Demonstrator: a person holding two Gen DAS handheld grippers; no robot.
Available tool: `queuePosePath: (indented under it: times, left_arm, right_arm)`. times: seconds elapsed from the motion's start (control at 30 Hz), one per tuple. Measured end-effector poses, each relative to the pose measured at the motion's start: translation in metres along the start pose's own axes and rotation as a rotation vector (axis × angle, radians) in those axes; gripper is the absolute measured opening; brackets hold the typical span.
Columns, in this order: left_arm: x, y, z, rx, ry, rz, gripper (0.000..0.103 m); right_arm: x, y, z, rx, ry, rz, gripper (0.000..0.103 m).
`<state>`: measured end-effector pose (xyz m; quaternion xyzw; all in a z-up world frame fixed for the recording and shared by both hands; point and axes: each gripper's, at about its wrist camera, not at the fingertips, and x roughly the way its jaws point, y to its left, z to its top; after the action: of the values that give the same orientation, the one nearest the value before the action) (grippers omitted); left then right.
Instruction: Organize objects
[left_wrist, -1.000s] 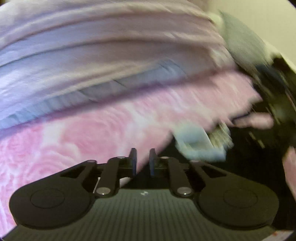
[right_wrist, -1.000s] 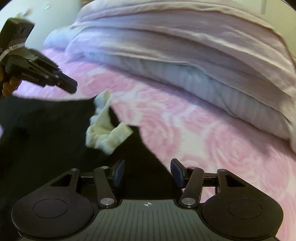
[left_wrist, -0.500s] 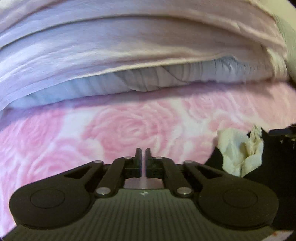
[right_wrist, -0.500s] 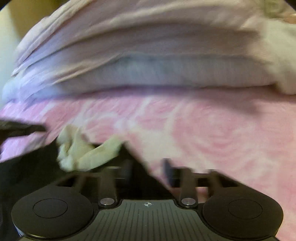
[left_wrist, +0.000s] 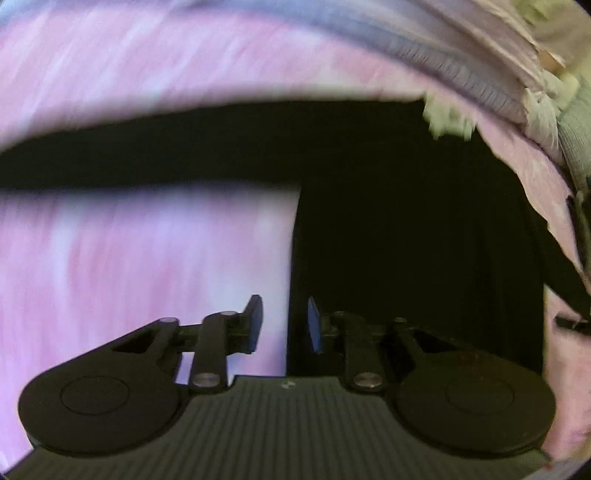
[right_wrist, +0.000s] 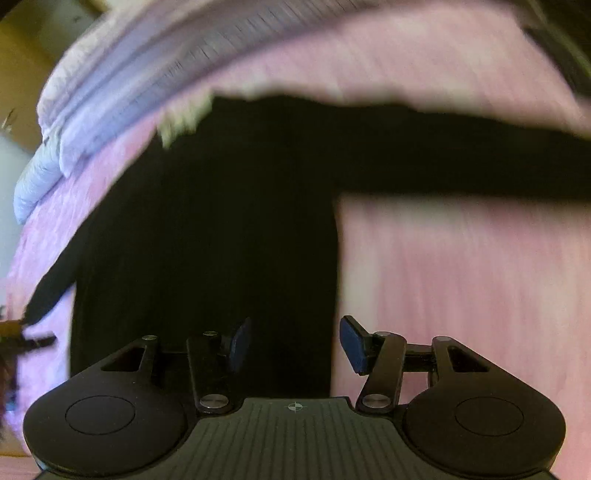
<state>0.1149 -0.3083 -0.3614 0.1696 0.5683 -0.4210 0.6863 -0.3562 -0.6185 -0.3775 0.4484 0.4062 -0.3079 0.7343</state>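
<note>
Black garment lies spread flat on pink bedspread.

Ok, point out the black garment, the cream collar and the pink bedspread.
Black garment (right_wrist: 229, 229): right wrist view, middle of its body.
Cream collar (left_wrist: 448, 118): left wrist view, its fluffy middle.
Pink bedspread (right_wrist: 472, 295): right wrist view, bare patch below the sleeve.

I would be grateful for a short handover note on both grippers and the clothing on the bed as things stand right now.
Left gripper: jaws part open, just been opening, nothing between them, above the garment's side edge.
Right gripper: open, empty, above the opposite side edge.
Black garment: spread on the pink bedspread, sleeves out sideways, cream collar toward the pillows.
Done: garment laid out.
Left: no fold visible yet; probably folding it next.
</note>
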Motion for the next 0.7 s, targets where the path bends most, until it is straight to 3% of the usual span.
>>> queuePosePath:
  times: [0.07, 0.2, 0.27, 0.4, 0.43, 0.47, 0.5, 0.53, 0.57, 0.63, 0.7]
  left_arm:
    - [-0.017, 0.01, -0.046, -0.081, 0.055, -0.018, 0.028]
    - [-0.033, 0.022, -0.108, -0.183, 0.111, -0.075, 0.034]
    - [-0.03, 0.024, -0.124, -0.196, 0.134, -0.101, 0.036]
    - [-0.019, 0.021, -0.146, -0.167, 0.136, -0.179, 0.037]
    - [-0.019, 0.018, -0.148, -0.149, 0.125, -0.19, 0.037]
    - [-0.018, 0.016, -0.15, -0.132, 0.115, -0.212, 0.037]
    - [-0.018, 0.014, -0.151, -0.12, 0.11, -0.241, 0.035]
    - [-0.016, 0.013, -0.152, -0.101, 0.106, -0.255, 0.016]
    - [-0.015, 0.011, -0.152, -0.068, 0.106, -0.267, 0.005]
    - [-0.023, 0.011, -0.154, -0.02, 0.06, -0.248, 0.005]
    - [-0.04, 0.022, -0.154, -0.025, -0.012, -0.242, 0.005]
  right_arm:
    - [-0.008, -0.009, -0.038, 0.078, 0.071, 0.02, 0.051]
    - [-0.014, -0.012, -0.101, 0.221, 0.165, 0.1, 0.051]
    - [-0.013, -0.004, -0.123, 0.211, 0.147, 0.098, 0.051]
    - [-0.012, 0.013, -0.148, 0.214, 0.005, 0.068, 0.051]
    - [-0.012, 0.017, -0.15, 0.22, -0.011, 0.078, 0.043]
    - [-0.009, 0.022, -0.151, 0.215, -0.015, 0.092, 0.017]
    - [-0.006, 0.028, -0.152, 0.206, -0.008, 0.099, 0.005]
    - [-0.004, 0.033, -0.153, 0.197, -0.004, 0.099, 0.004]
    - [-0.004, 0.04, -0.153, 0.175, -0.02, 0.078, 0.004]
    - [-0.014, 0.048, -0.151, 0.116, -0.065, -0.017, 0.003]
    - [-0.029, 0.044, -0.153, 0.137, -0.11, -0.074, 0.003]
